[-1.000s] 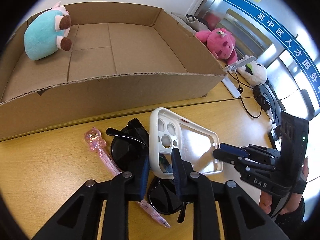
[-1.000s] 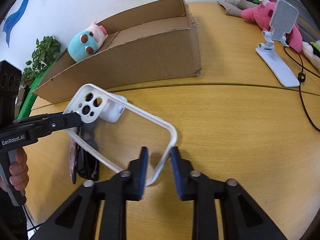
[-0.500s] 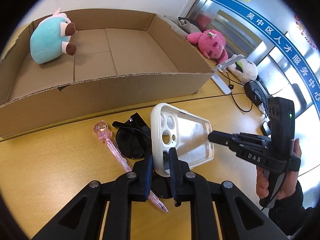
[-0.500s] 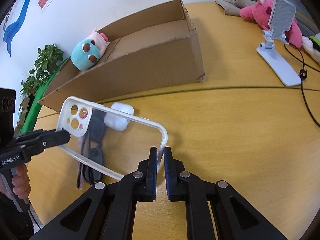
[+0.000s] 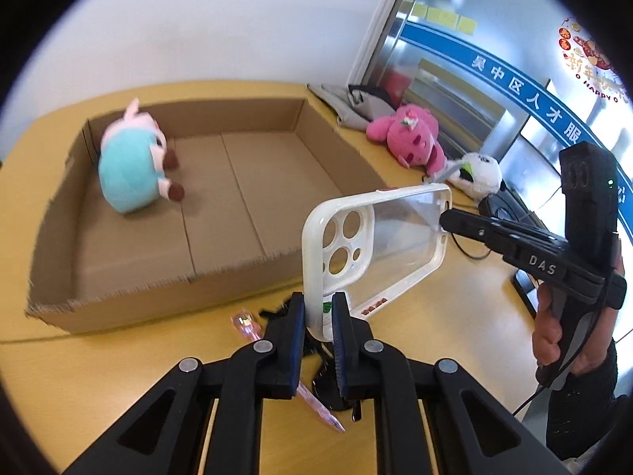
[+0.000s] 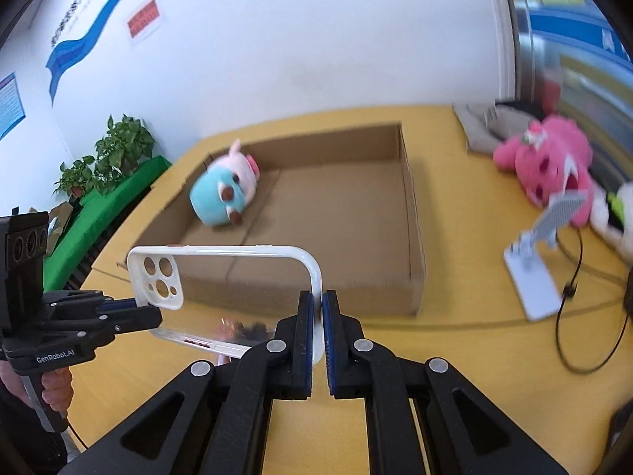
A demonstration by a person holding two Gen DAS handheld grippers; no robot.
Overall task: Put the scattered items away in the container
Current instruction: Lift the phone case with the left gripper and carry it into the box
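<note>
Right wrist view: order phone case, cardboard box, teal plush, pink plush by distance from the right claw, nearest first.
1. phone case: clamped in the right claw.
2. cardboard box: just beyond.
3. teal plush: box's far-left corner.
4. pink plush: far right, near the door.

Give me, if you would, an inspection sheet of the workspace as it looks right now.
Surface: yellow wooden table, bare near the grippers.
Job's things: clear phone case held in the air by both ends; cardboard box with a teal plush inside; pink pen and dark sunglasses on the table.
Clutter: pink plush, white plush, white phone stand.
Grippers: left gripper and right gripper both clamp the case rim.
Cables: black cable loops beside the stand.
Surroundings: white wall, potted plant, glass doors.
</note>
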